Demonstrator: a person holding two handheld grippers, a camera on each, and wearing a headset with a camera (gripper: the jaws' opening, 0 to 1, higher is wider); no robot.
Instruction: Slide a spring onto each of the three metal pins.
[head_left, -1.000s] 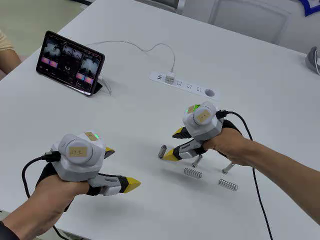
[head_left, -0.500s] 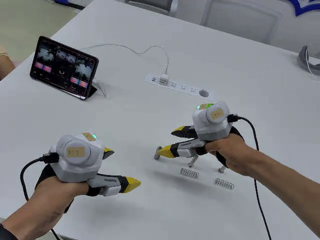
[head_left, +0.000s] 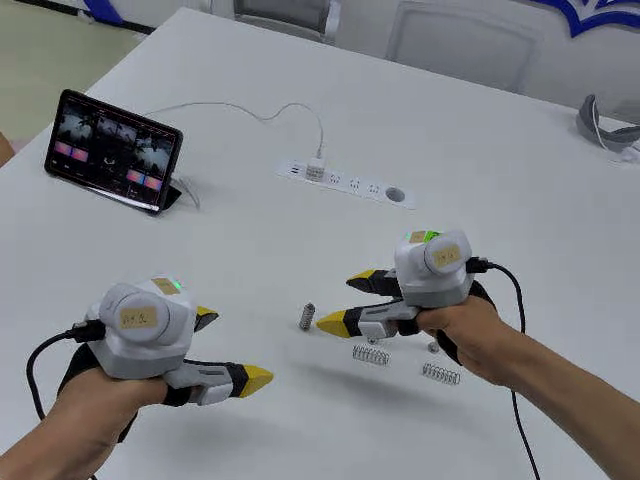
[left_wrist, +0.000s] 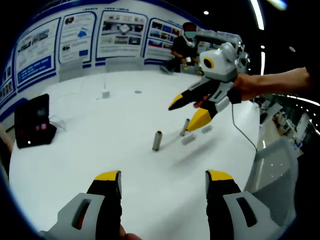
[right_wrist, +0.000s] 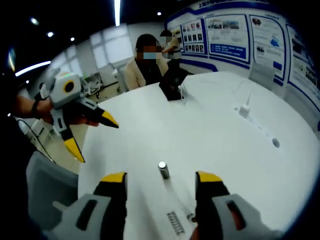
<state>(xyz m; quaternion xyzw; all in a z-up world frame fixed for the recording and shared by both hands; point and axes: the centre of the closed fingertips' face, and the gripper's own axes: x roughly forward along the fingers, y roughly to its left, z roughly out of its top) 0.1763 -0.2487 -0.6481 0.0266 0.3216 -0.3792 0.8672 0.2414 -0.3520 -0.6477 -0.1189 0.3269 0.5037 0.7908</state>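
Observation:
A short metal pin (head_left: 307, 316) stands upright on the white table (head_left: 250, 250), just left of the tips of my right gripper (head_left: 345, 300), which is open and empty. In the right gripper view the same pin (right_wrist: 163, 170) stands between and just beyond the jaws of the right gripper (right_wrist: 161, 177). Two loose springs (head_left: 371, 354) (head_left: 440, 374) lie flat below the right hand. A second pin (head_left: 433, 347) shows partly beside that hand. My left gripper (head_left: 232, 348) hovers at the lower left, open and empty, with the first pin (left_wrist: 157, 140) well ahead of it.
A tablet (head_left: 110, 152) stands on a stand at the far left. A white power strip (head_left: 345, 183) with a plugged cable lies mid-table. A headset (head_left: 605, 125) rests at the far right. A person (right_wrist: 145, 65) sits across the table.
The head camera has tilted, shifting the whole scene. My right gripper's lower tip, which was against the standing pin, now sits slightly apart from it. The left gripper holds its place.

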